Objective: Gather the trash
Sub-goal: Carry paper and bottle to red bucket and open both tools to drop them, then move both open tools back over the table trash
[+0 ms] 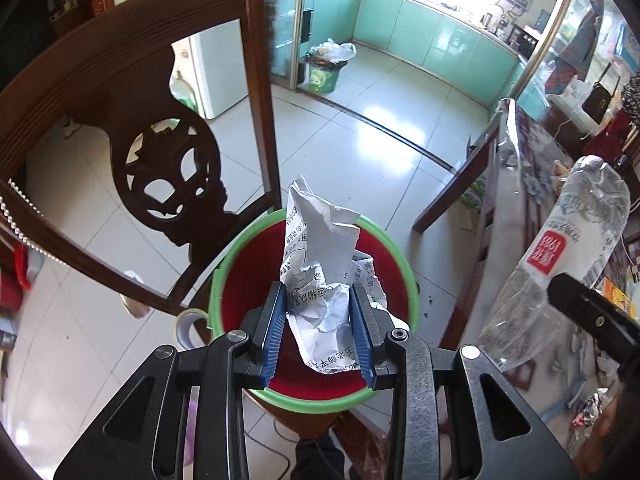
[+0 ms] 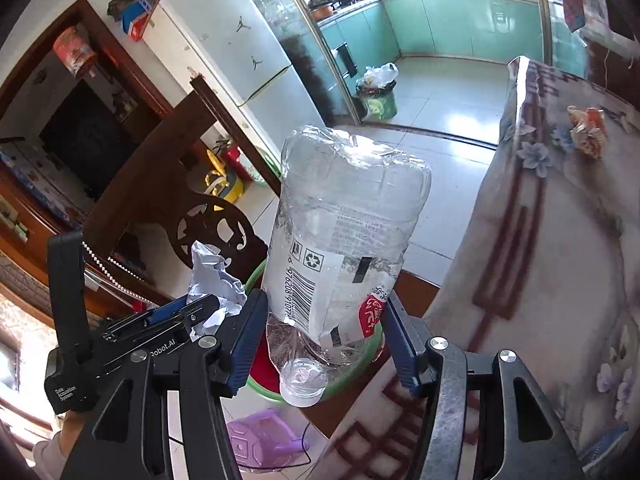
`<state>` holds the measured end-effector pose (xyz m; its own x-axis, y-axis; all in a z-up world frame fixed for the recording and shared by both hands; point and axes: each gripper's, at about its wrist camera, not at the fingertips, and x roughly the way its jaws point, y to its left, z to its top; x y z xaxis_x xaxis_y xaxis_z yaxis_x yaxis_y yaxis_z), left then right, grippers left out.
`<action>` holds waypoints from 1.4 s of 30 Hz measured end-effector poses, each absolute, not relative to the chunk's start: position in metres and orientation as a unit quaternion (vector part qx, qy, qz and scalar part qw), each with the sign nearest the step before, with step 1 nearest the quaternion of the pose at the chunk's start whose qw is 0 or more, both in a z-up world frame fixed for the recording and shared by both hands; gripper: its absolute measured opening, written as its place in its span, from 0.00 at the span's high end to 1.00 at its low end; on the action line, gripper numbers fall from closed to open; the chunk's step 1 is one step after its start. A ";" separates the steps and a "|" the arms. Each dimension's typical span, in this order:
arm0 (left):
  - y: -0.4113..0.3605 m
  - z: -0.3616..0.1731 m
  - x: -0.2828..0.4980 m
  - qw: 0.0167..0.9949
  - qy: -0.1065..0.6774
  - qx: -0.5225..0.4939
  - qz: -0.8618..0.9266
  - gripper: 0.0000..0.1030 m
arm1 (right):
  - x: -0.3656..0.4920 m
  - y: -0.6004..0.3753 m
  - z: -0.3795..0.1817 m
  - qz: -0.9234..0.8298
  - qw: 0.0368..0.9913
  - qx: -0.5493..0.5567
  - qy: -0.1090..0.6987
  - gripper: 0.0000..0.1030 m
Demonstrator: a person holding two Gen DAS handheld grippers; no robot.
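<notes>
- Left claw [image 1: 318, 320] is clenched on a crumpled white sheet of printed paper [image 1: 320, 264], held directly above the red bucket with a green rim [image 1: 400, 252].
- Right claw [image 2: 324, 334] grips a crushed clear plastic bottle with a red-and-white label [image 2: 340, 240], cap end toward the claw; the bucket lies just below and beyond it.
- Judged step: dropping collected trash. Next, each claw needs to release over the bucket's mouth.
- Paper looks light and creased; the bottle appears empty and dented.

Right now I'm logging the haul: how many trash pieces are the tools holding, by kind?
Crumpled paper: 1, in the left tool, over the red bin
Clear plastic bottle: 1, in the right tool
Total: 2
</notes>
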<state>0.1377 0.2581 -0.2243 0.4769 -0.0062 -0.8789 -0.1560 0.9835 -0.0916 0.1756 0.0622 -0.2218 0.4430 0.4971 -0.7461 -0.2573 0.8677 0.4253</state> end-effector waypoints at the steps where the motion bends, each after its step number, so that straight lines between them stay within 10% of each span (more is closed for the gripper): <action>1: 0.262 -0.227 0.140 0.854 0.512 -0.081 0.046 0.70 | 0.180 0.069 -0.228 0.225 0.837 0.122 0.483 0.45; 15: 0.289 -0.240 0.152 0.846 0.520 -0.092 0.066 0.59 | 0.192 0.109 -0.253 0.241 0.816 0.078 0.519 0.43; 19: 0.293 -0.237 0.149 0.850 0.514 -0.083 0.084 0.24 | 0.197 0.115 -0.259 0.236 0.811 0.072 0.530 0.41; 31: 0.286 -0.199 0.108 0.866 0.482 -0.096 0.087 0.23 | 0.165 0.081 -0.228 0.264 0.813 0.101 0.509 0.39; 42: 0.158 -0.142 0.050 0.893 0.445 -0.063 -0.021 0.23 | 0.021 -0.139 -0.171 0.144 0.858 0.202 0.450 0.39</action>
<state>0.0501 0.1579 -0.1424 0.6023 -0.0939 -0.7927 -0.0181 0.9912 -0.1311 0.0213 -0.1388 -0.1714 0.5542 0.4289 -0.7134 -0.0653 0.8768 0.4764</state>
